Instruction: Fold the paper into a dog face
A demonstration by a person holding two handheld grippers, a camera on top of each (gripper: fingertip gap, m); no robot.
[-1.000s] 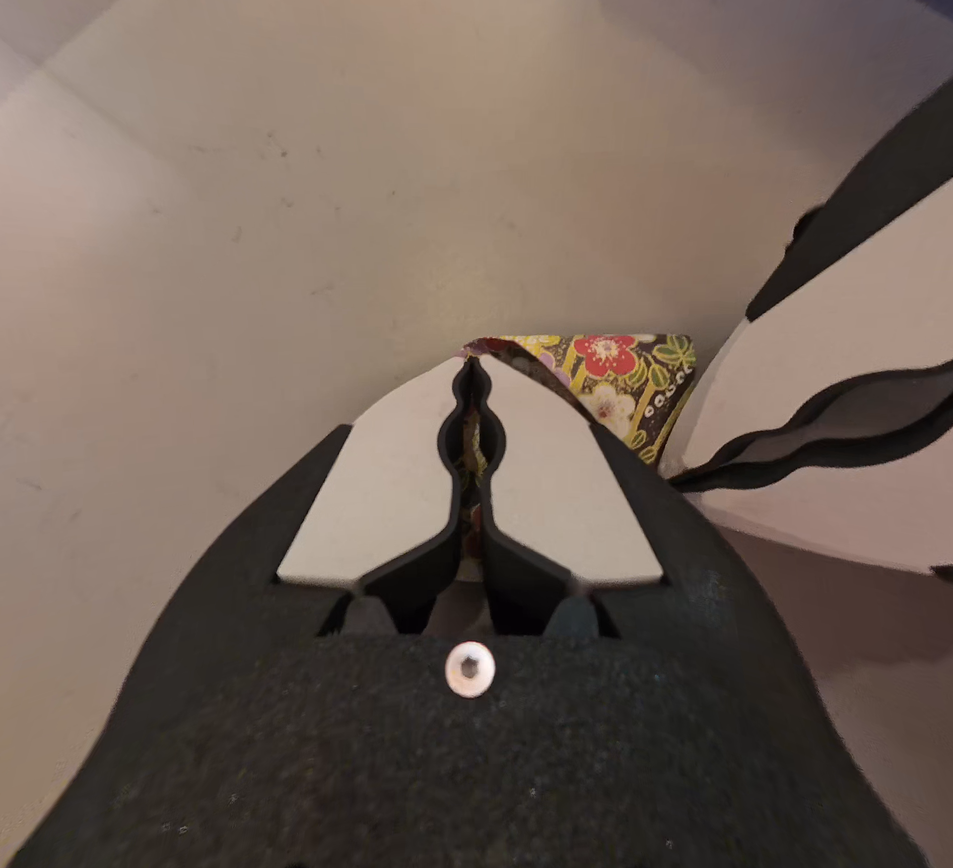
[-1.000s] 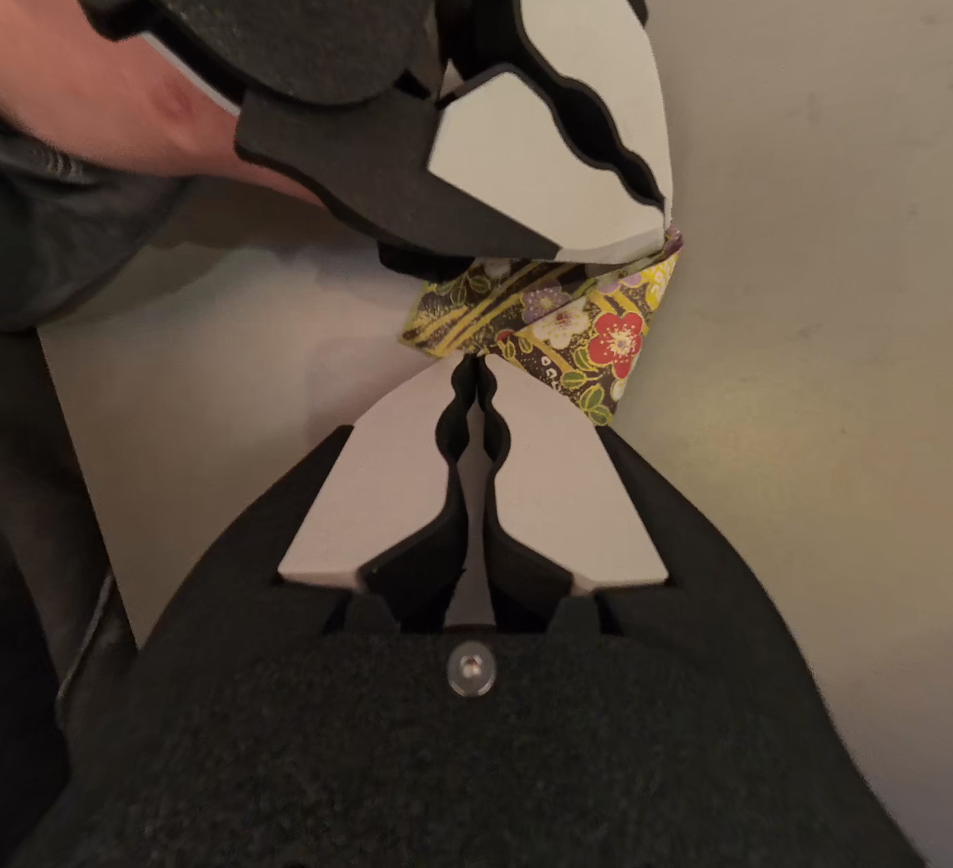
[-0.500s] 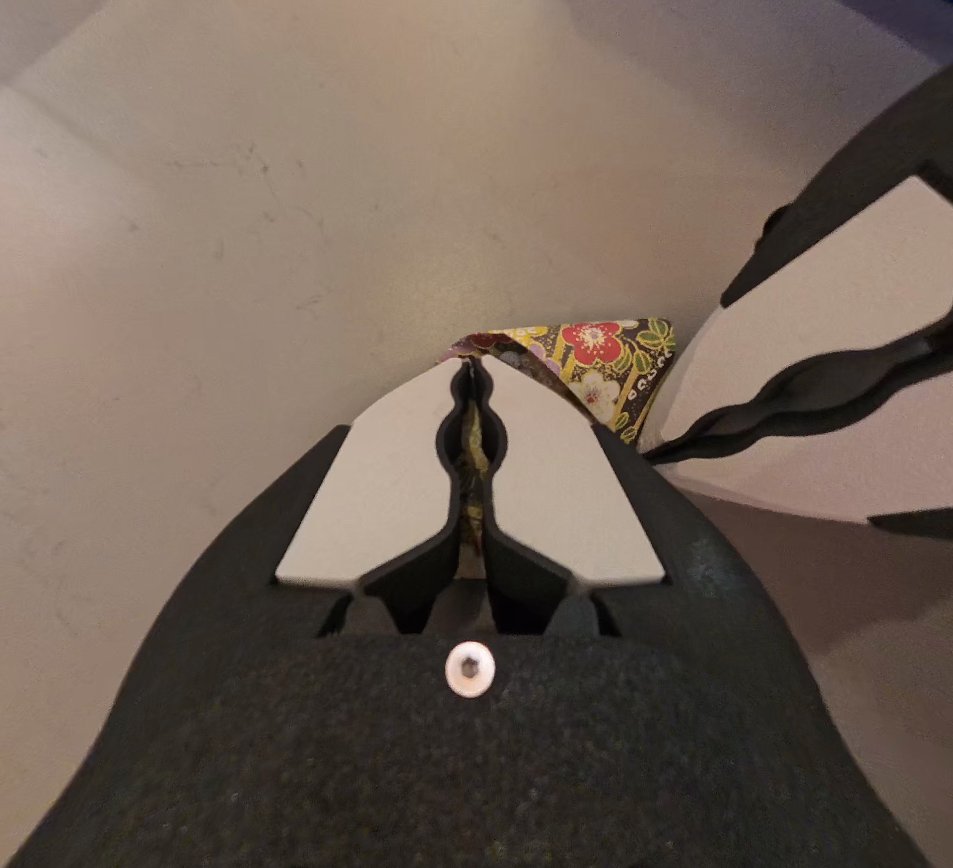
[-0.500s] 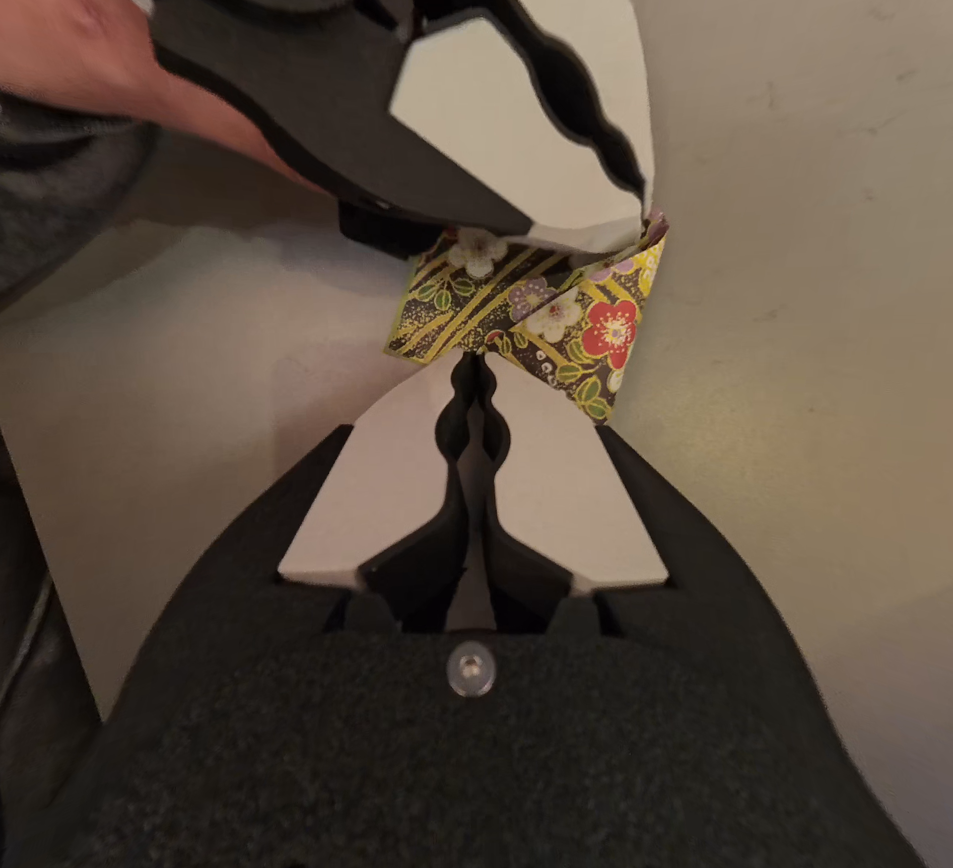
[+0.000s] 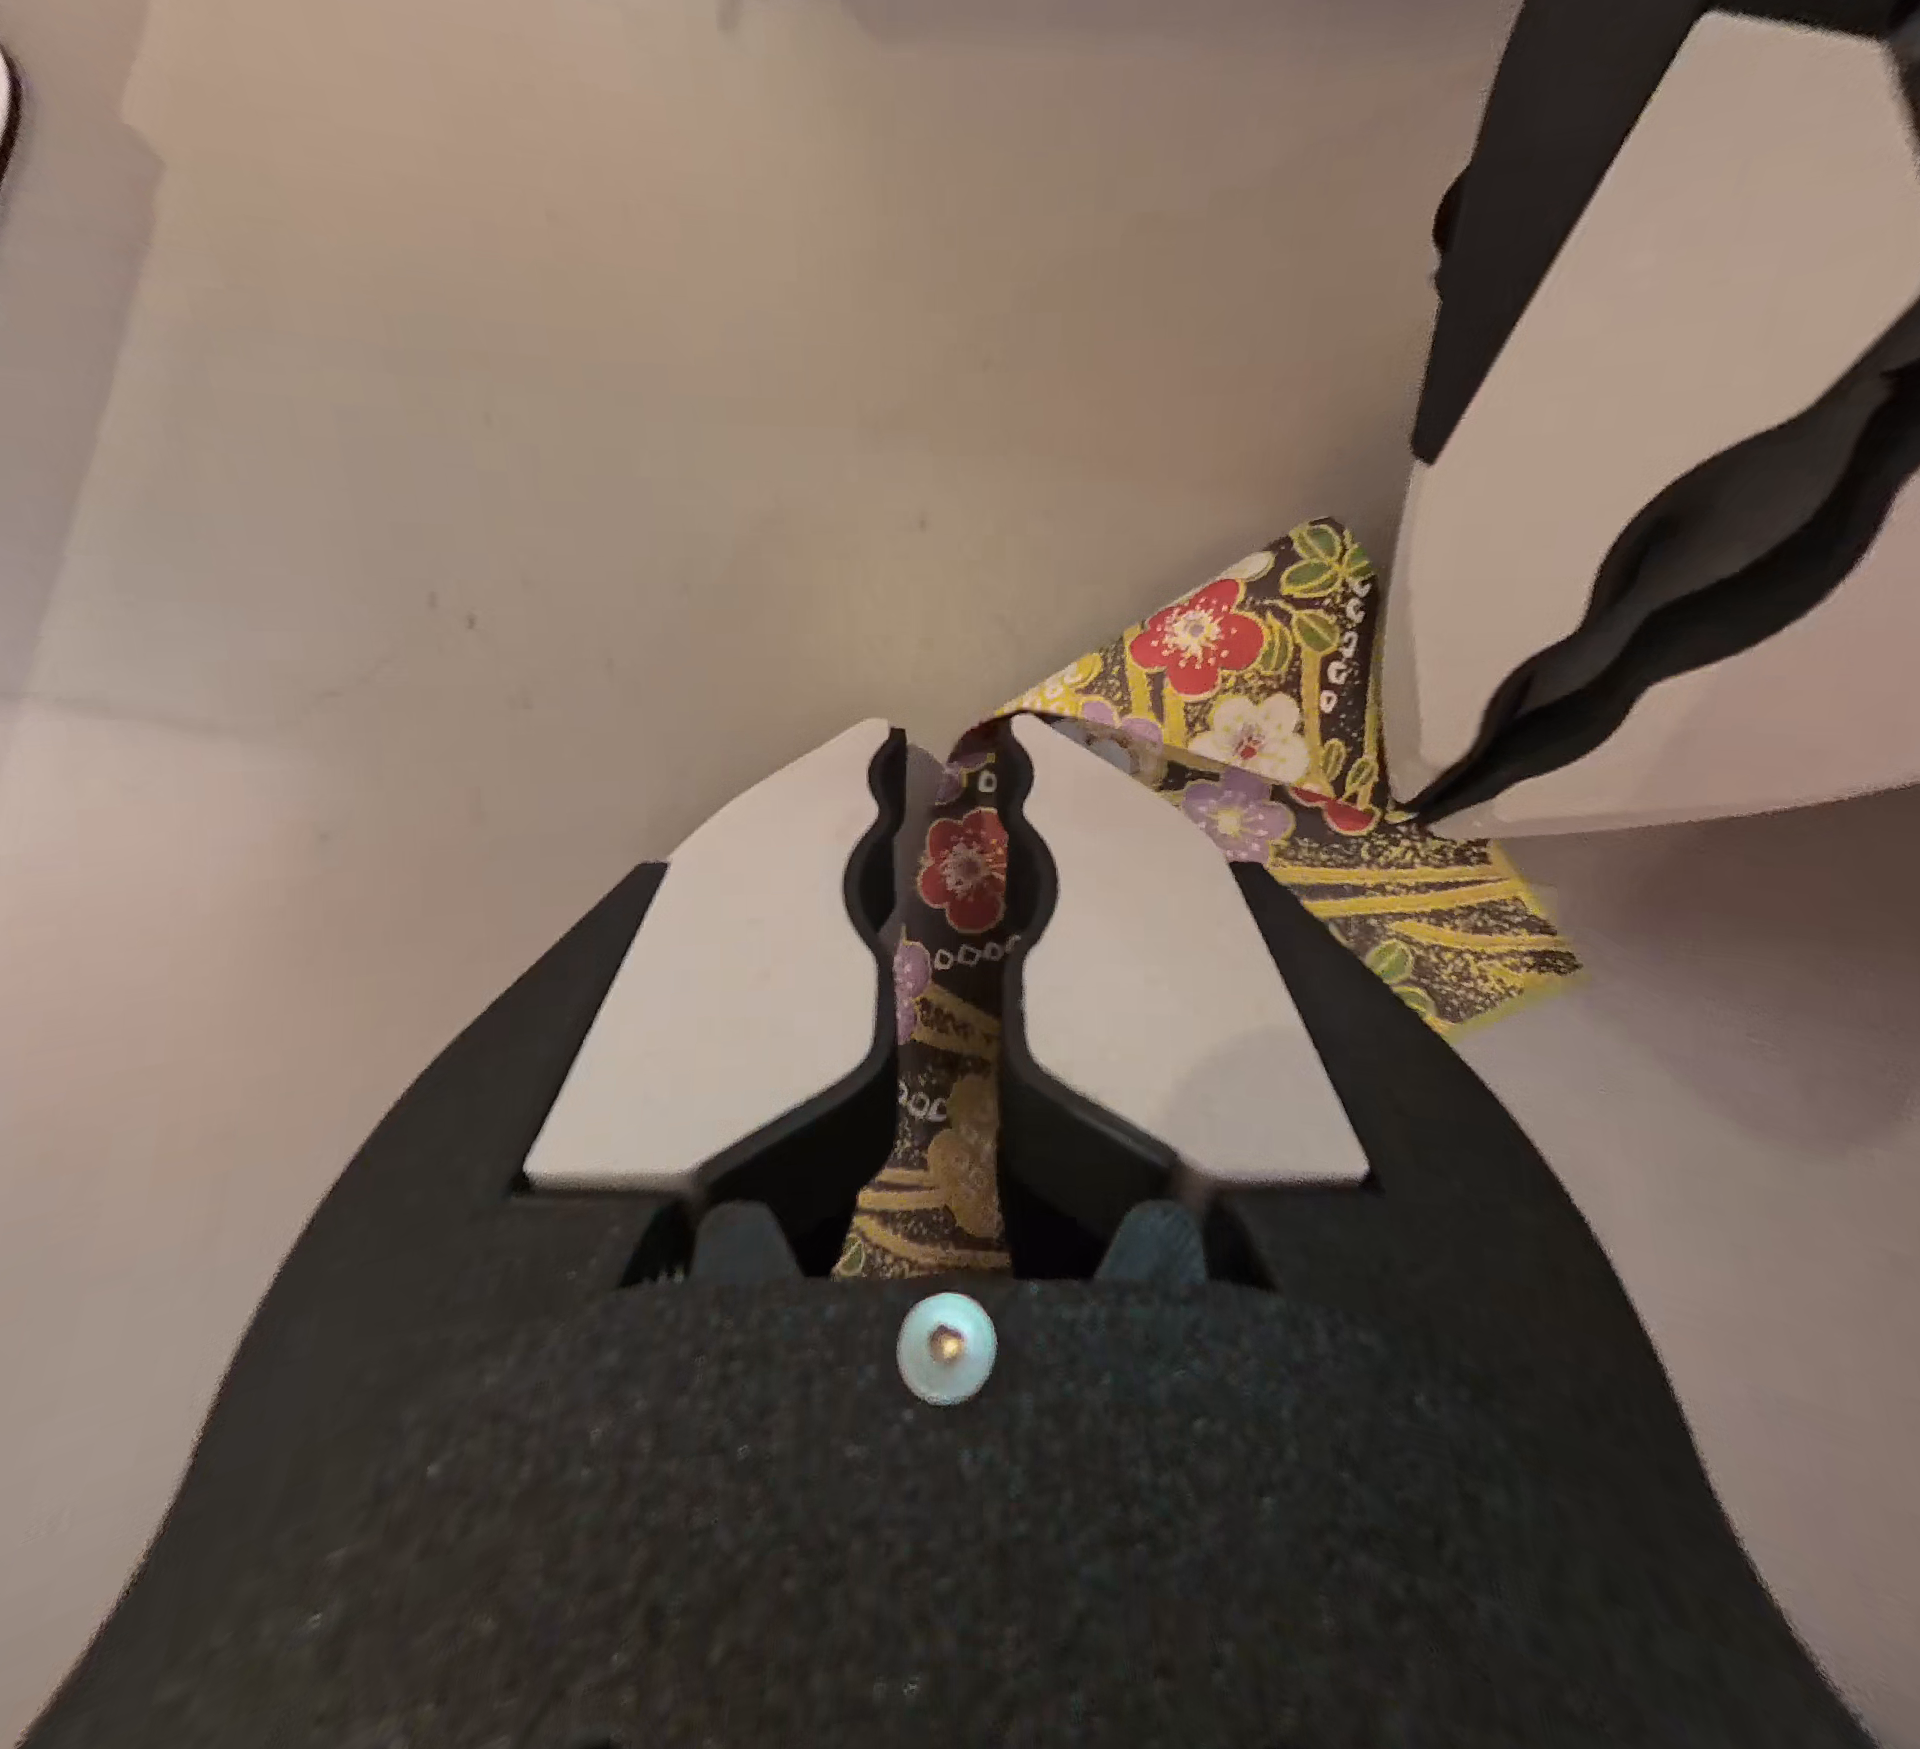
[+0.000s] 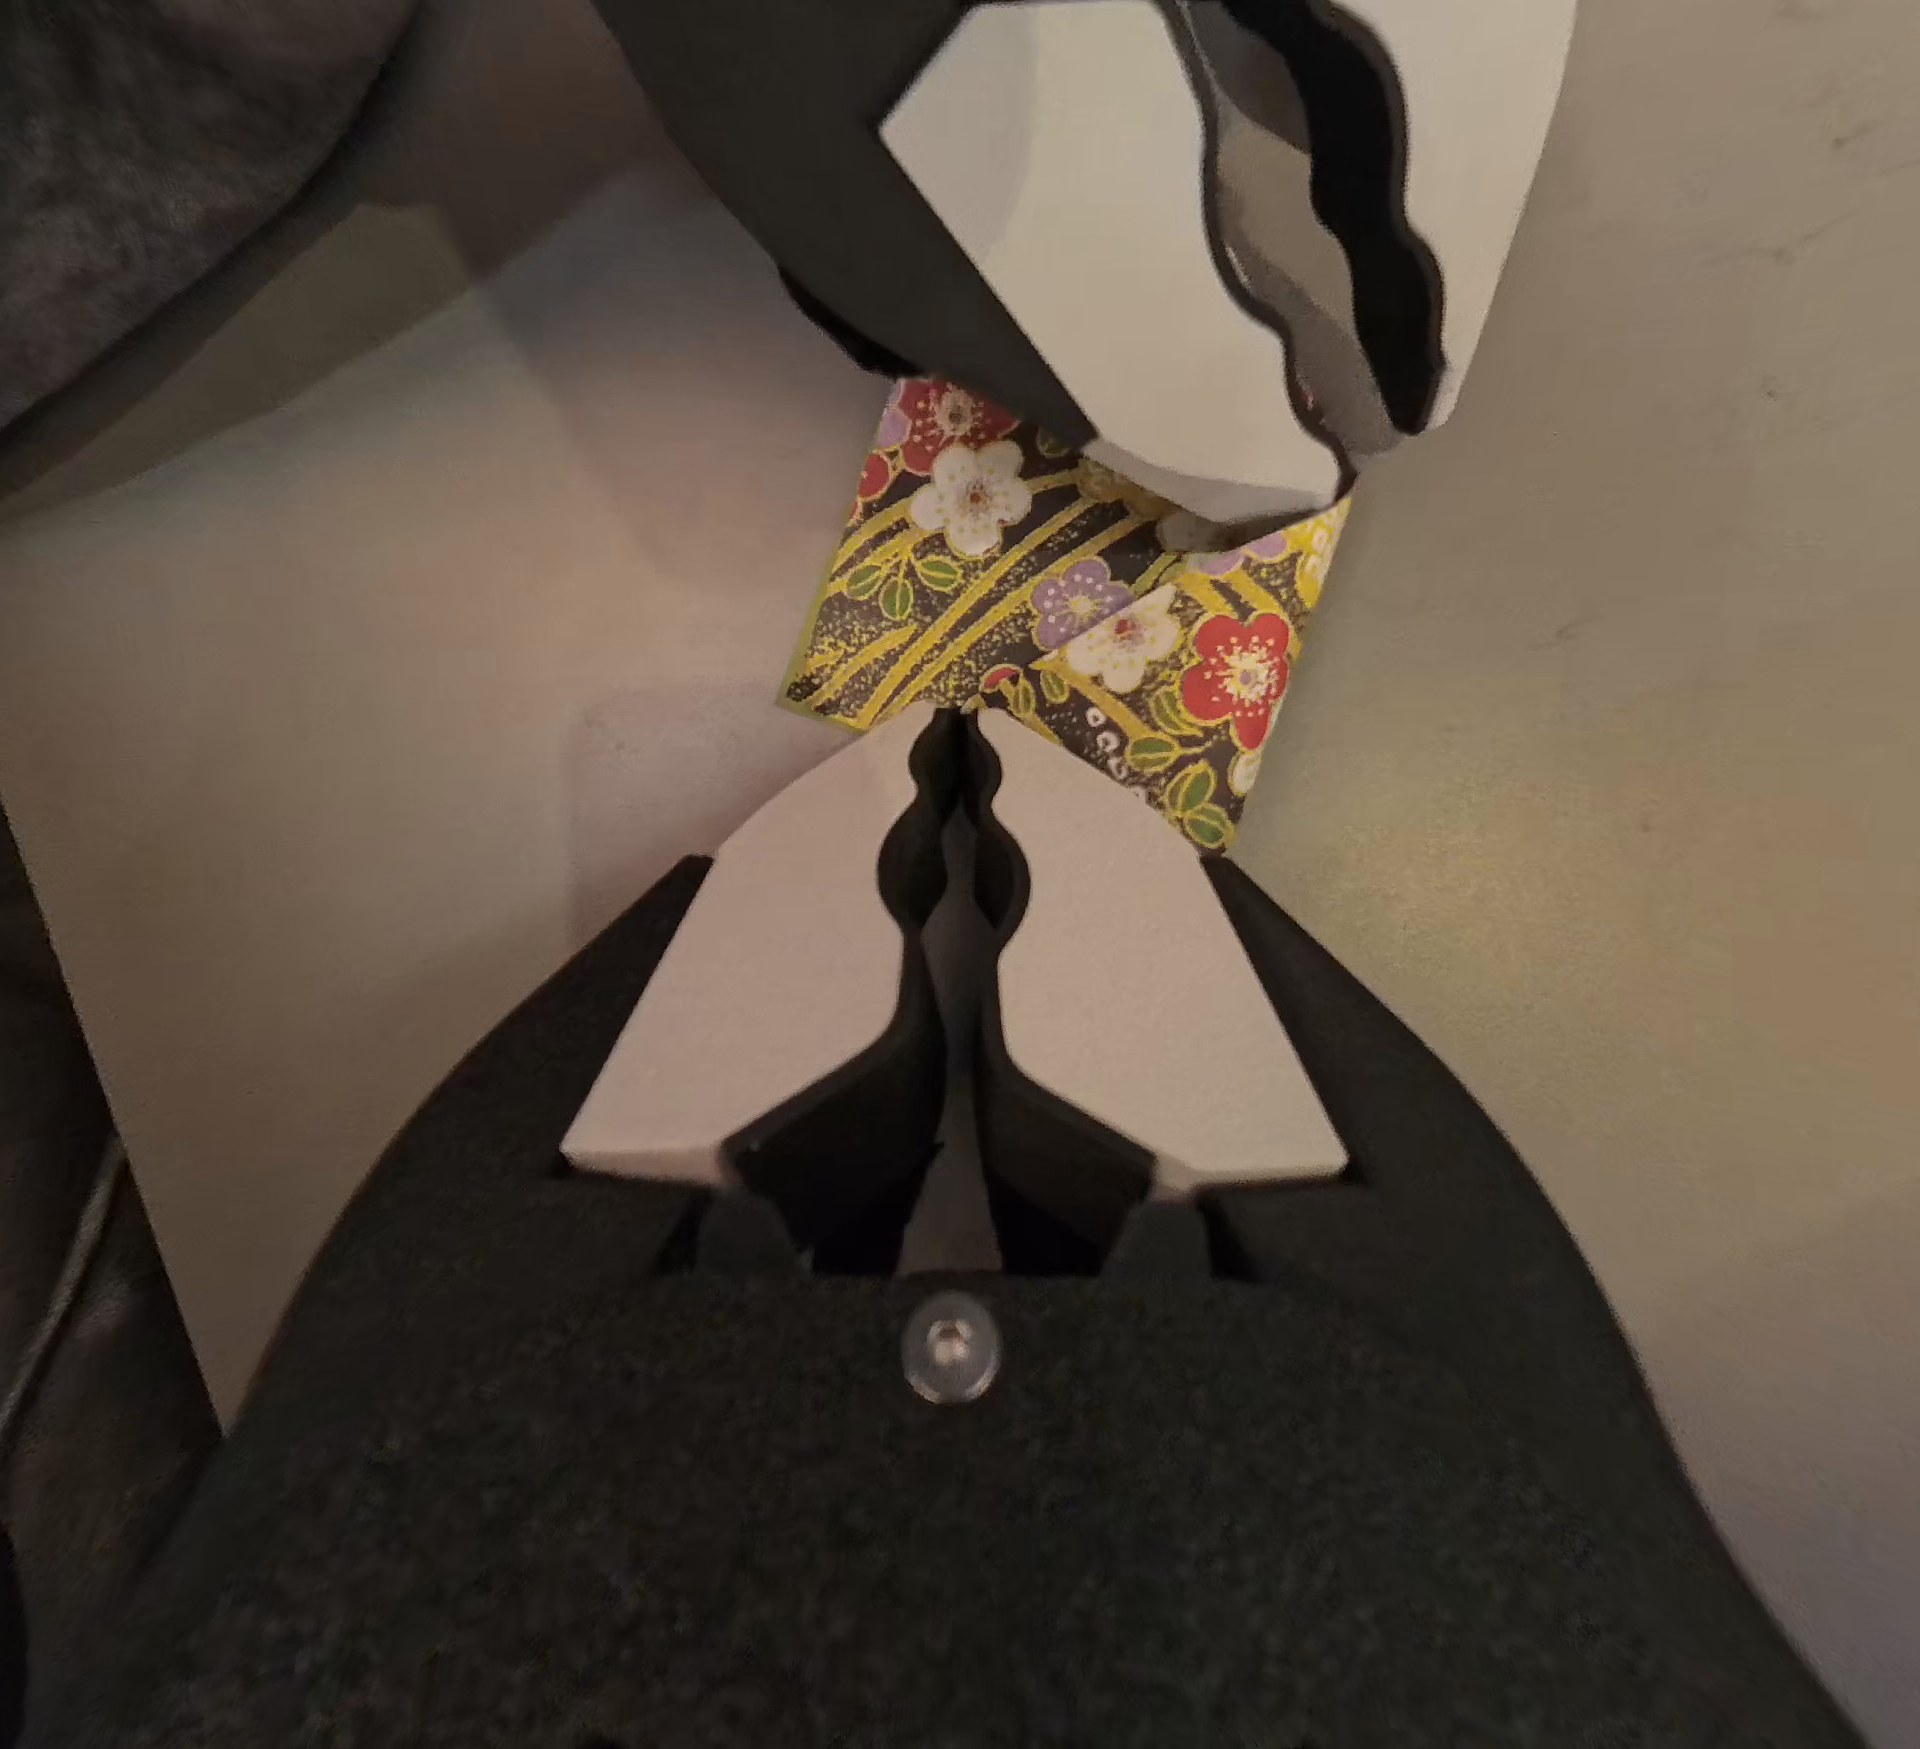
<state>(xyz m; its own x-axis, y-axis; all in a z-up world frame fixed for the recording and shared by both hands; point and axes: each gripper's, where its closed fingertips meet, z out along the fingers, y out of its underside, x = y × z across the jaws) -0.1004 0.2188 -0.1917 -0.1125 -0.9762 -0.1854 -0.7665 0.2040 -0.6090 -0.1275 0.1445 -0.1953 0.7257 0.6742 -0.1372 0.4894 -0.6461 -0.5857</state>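
The small folded sheet of black origami paper with red, white and purple flowers and gold stripes [image 6: 1049,603] sits between the two tools over the pale, scuffed tabletop [image 5: 623,349]. The left black-and-white two-finger gripper [image 5: 956,749] has its jaws slightly apart, a strip of paper running through the gap. The right black-and-white two-finger gripper [image 6: 956,723] is pressed together, its tip at the paper's near edge; whether it pinches paper there, I cannot tell. A grey sleeve [image 6: 156,89] fills the upper left corner.
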